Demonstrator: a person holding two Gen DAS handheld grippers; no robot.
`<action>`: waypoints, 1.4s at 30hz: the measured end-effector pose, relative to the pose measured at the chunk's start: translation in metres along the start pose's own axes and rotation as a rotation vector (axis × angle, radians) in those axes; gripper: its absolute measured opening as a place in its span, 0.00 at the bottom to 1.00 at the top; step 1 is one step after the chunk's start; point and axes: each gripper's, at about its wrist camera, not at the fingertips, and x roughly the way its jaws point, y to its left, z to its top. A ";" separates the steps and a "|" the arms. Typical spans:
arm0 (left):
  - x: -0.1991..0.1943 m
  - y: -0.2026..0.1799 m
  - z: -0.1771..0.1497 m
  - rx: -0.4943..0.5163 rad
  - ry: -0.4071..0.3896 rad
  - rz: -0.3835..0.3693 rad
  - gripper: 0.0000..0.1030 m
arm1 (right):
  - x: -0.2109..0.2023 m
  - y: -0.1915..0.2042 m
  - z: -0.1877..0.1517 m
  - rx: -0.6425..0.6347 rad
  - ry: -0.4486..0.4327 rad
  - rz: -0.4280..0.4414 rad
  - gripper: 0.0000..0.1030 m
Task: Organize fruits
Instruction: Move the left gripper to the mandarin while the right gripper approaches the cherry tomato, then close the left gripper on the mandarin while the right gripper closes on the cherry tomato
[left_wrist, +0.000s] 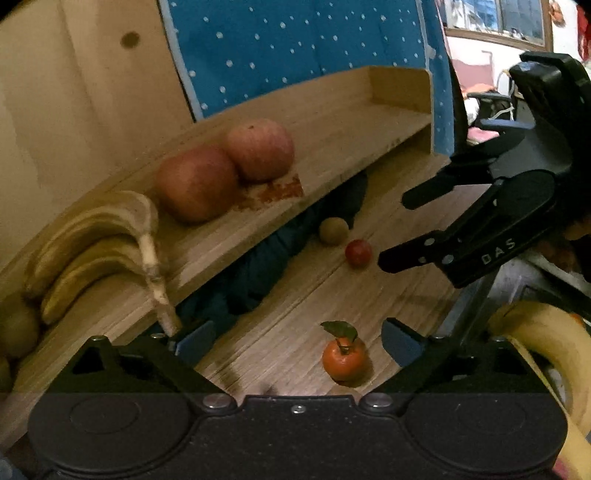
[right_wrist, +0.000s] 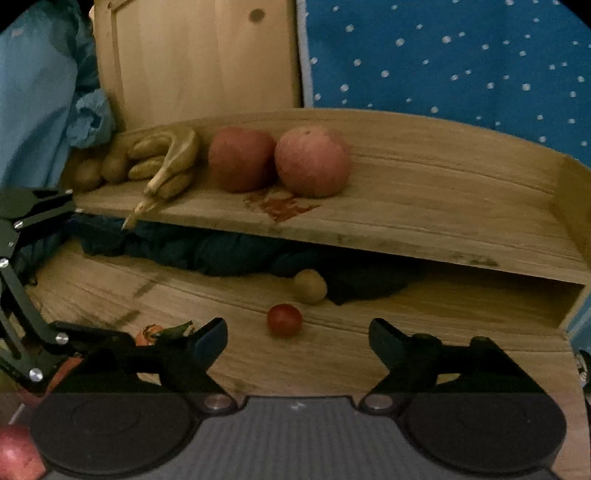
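Note:
My left gripper (left_wrist: 298, 338) is open over the wooden tabletop (left_wrist: 295, 295). A small mandarin with a green leaf (left_wrist: 345, 356) lies between its fingers, nearer the right pad and untouched. My right gripper (right_wrist: 298, 332) is open too, with a small red tomato (right_wrist: 284, 319) just ahead of the gap between its tips. Behind that lies a tan round fruit (right_wrist: 310, 286). In the left wrist view the right gripper (left_wrist: 395, 229) points at the tomato (left_wrist: 358, 253) from the right. Two red apples (right_wrist: 240, 158) (right_wrist: 312, 166) and a bunch of bananas (right_wrist: 166, 158) rest on the raised shelf (right_wrist: 424, 206).
A dark blue cloth (right_wrist: 221, 254) is stuffed under the shelf. Brownish round fruits (right_wrist: 88, 173) sit at the shelf's left end. A large banana (left_wrist: 546, 332) lies off the table's right edge, and a red apple (right_wrist: 14, 454) shows at the lower left. A blue dotted curtain (right_wrist: 461, 55) hangs behind.

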 end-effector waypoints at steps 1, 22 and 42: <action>0.002 0.001 0.000 0.004 0.006 -0.008 0.90 | 0.003 0.000 0.000 -0.005 0.006 0.003 0.80; 0.026 0.002 -0.002 0.012 0.134 -0.178 0.41 | 0.029 0.003 0.006 -0.036 0.075 0.030 0.43; 0.013 -0.004 0.002 -0.031 0.084 -0.159 0.30 | 0.020 0.001 0.000 -0.001 0.035 0.052 0.26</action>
